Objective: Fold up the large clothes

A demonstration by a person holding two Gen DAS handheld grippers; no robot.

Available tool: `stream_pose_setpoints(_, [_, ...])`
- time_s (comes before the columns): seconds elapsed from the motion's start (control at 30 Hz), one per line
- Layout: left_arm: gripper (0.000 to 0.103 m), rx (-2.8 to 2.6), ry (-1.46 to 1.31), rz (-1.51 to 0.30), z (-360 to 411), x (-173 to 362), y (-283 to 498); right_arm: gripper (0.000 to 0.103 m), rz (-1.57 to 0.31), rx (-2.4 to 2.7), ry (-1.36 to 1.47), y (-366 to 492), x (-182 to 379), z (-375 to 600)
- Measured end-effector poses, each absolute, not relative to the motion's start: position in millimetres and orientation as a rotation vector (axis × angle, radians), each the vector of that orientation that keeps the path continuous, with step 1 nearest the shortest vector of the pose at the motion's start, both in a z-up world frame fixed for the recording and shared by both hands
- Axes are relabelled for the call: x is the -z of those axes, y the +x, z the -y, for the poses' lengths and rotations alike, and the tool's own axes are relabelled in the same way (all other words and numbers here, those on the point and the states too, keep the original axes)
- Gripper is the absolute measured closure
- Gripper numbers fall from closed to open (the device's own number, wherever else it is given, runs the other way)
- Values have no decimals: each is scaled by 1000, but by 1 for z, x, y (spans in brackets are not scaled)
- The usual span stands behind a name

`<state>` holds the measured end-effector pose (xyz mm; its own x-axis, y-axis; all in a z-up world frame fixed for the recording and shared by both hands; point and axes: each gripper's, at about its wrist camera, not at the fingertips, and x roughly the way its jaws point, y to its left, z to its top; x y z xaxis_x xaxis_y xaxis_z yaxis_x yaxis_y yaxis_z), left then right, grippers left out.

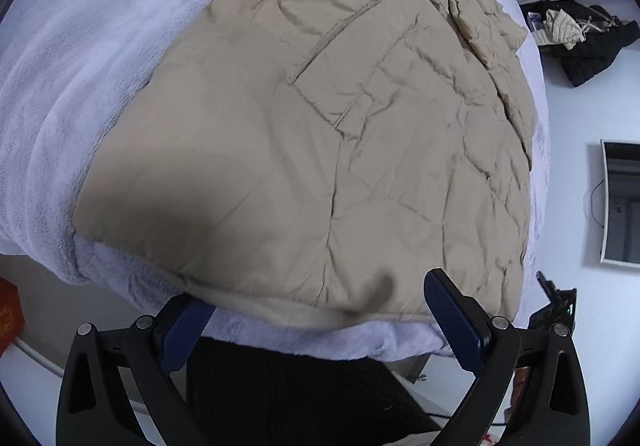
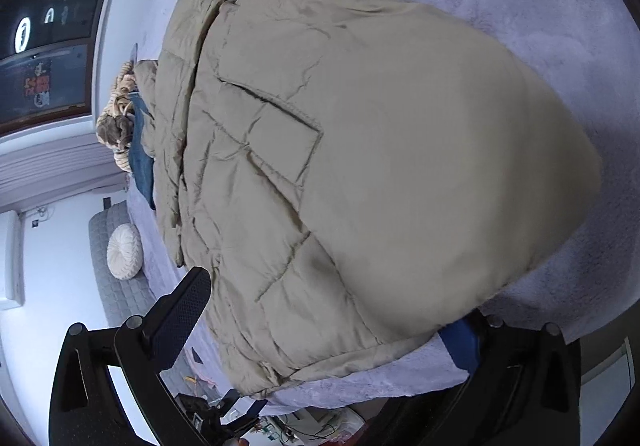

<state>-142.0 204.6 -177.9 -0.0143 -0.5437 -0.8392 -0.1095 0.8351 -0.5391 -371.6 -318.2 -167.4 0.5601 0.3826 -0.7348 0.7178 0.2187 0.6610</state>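
Observation:
A large beige quilted jacket [image 1: 320,118] lies spread on a pale lilac fleece blanket [image 1: 80,46] over a bed; it also fills the right wrist view [image 2: 380,166]. My left gripper [image 1: 316,306] is open, its blue-padded fingers [image 1: 452,322] straddling the jacket's near hem at the bed edge. One finger is partly tucked under the hem. My right gripper [image 2: 332,310] is open too, one finger [image 2: 180,310] beside the jacket's edge, the other [image 2: 460,338] under the near hem. Neither holds cloth.
Blue denim [image 2: 142,154] and a striped plush toy [image 2: 118,118] lie past the jacket's far end. A round white cushion [image 2: 125,252] sits on a grey quilted mat. Dark clothes [image 1: 588,42] lie piled on the floor. A mirror [image 1: 622,202] stands by the wall.

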Motion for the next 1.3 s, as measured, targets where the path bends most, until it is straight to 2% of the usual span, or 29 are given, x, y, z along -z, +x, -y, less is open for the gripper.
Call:
stream_pose_setpoints(0.17, [2,357,-616,-1502,-200,176,-126,0,-1082,308,1378,-365,169,318])
stream_pose_setpoints(0.2, [7,354,-629,-1487,-199,175,-123,0,-1089,311,1381,-365,171,319])
stream_pose_setpoints(0.23, [22,355,-636,-1476,-198,173,-120,0,-1093,312,1388,-365,172,320])
stream_pose_setpoints(0.27, [30,363,-631,-1473,-196,172,-117,0,-1089,308,1399,-366,172,321])
stream_pose_setpoints(0.33, [71,373,-584,-1464,-190,167,-111,0,-1078,298,1412,-367,171,323])
stream_pose_setpoints(0.37, [81,378,-547,-1459,-189,164,-109,0,-1074,296,1415,-369,170,324])
stream_pose_setpoints(0.4, [85,382,-519,-1447,-189,160,-107,0,-1071,298,1415,-370,169,326])
stream_pose_setpoints(0.47, [85,395,-504,-1415,-191,150,-105,4,-1059,312,1417,-372,166,327])
stream_pose_setpoints(0.53, [85,404,-489,-1393,-196,142,-103,25,-1052,317,1424,-373,164,329])
stream_pose_setpoints(0.6, [85,413,-476,-1377,-196,136,-102,68,-1061,322,1437,-375,166,330])
stream_pose_setpoints(0.67, [85,422,-456,-1363,-196,129,-103,92,-1080,349,1417,-376,165,330])
stream_pose_setpoints(1.0, [85,459,-414,-1214,-190,72,-82,95,-1060,264,1172,-336,108,338])
stream_pose_setpoints(1.3, [85,447,-362,-1024,-157,4,-12,95,-1002,157,930,-244,38,360])
